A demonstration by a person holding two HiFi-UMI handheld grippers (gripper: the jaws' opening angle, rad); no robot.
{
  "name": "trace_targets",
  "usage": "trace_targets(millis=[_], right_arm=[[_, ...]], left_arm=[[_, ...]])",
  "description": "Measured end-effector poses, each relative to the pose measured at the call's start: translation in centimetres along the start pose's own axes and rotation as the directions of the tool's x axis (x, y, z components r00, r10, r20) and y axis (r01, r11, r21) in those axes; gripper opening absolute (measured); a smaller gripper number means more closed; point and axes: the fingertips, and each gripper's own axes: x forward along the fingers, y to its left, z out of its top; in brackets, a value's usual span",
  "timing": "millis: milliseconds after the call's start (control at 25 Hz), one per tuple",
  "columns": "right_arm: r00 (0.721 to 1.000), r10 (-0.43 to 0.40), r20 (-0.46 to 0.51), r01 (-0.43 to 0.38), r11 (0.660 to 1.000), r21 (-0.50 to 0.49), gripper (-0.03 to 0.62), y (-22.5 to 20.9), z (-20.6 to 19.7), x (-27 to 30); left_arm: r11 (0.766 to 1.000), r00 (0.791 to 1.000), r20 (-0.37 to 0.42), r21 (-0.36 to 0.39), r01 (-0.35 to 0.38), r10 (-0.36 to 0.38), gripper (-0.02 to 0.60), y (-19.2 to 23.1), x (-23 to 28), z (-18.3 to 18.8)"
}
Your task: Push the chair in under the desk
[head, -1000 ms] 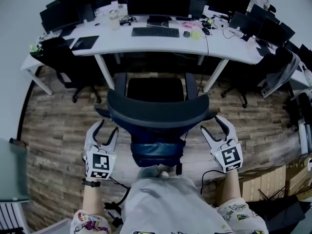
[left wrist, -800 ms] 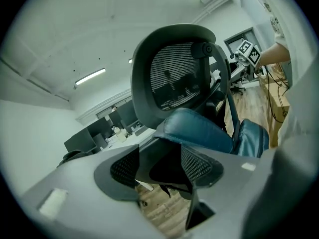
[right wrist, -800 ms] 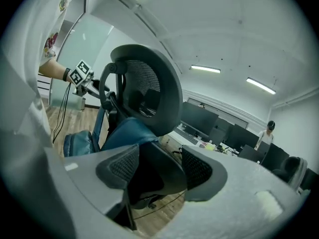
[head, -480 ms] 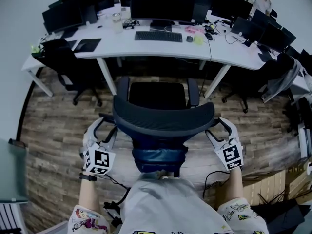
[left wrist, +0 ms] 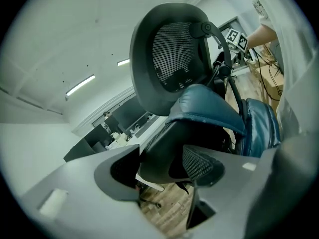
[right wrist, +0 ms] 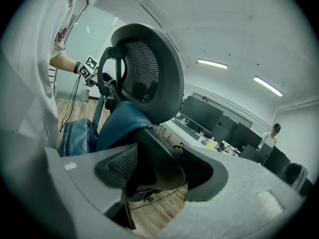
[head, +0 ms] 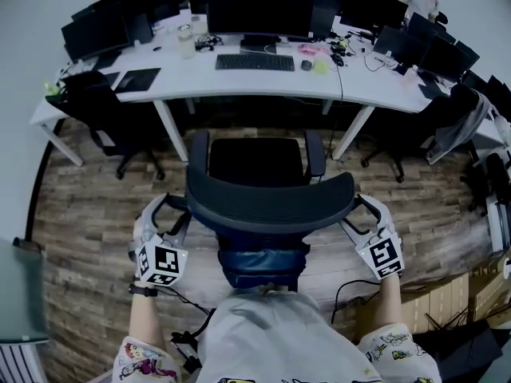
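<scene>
Beyond backrest (head: 270, 206), seat (head: 255, 162) partly hidden.

A wood-plank floor (head: 88, 214) runs across the room to pale walls (head: 24, 22). Fluorescent ceiling strips (right wrist: 212, 63) glow overhead. A spare black office chair (head: 108, 114) stands at the left. At the right, a grey garment (head: 471, 122) hangs over another chair, and cardboard boxes (head: 443, 298) sit nearer.
</scene>
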Motion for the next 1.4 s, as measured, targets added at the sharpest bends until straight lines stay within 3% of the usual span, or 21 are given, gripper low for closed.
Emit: trace_targets(millis=[360, 560, 1400], right_arm=[[1.000, 0.009, -0.004, -0.009, 0.999, -0.034, 0.275, -0.1, 0.8, 0.9], [1.000, -0.007, -0.010, 0.007, 1.000, -0.006, 0.275, -1.0, 1.3, 3.2], [1.000, -0.007, 0.011, 0.007, 1.000, 0.017, 0.270, -6.9, 2.3, 10.5]], left_arm=[[1.000, 1.000, -0.005, 0.025, 0.011, -0.011, 0.273, 1.7, 1.3, -0.3], [1.000, 1.000, -0.002, 0.027, 0.016, -0.015, 0.273, 3.2, 3.1, -0.8], [0.999, 0.999, -0.030, 0.031, 0.033, -0.032, 0.273, 8.7, 11.8, -0.1]])
